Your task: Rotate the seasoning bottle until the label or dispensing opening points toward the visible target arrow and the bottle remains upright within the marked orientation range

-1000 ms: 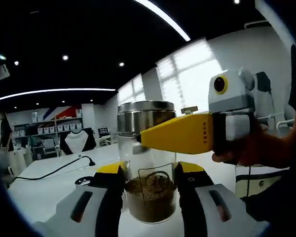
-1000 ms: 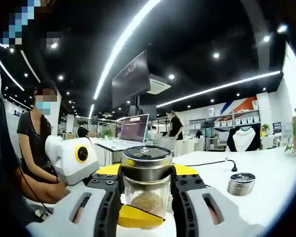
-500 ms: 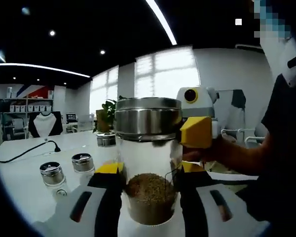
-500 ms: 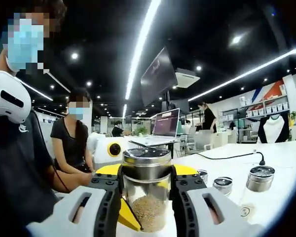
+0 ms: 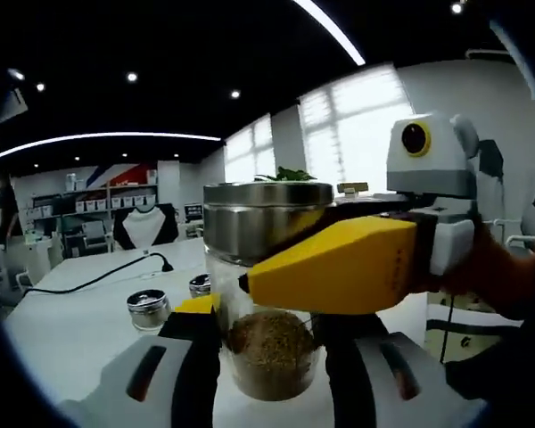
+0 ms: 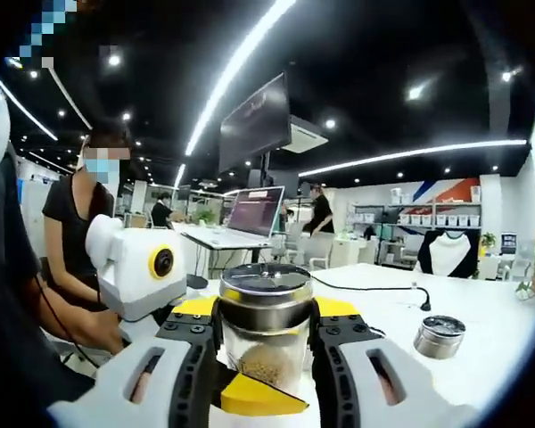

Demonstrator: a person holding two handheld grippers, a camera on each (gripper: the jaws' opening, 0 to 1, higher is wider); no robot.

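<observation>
Both grippers clamp the upright bottle [image 5: 266, 294]: left gripper [image 5: 269, 343] low on the glass, right gripper [image 6: 266, 334] seemingly just under the metal lid [image 6: 266, 287].

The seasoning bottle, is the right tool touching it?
Touching: in the right gripper view, the right tool has both jaws pressed against the seasoning bottle just below its metal cap.

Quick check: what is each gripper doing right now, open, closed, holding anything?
Left gripper: closed on the lower glass body of the clear steel-lidded seasoning bottle.
Right gripper: closed on the same bottle, just under its lid.
</observation>
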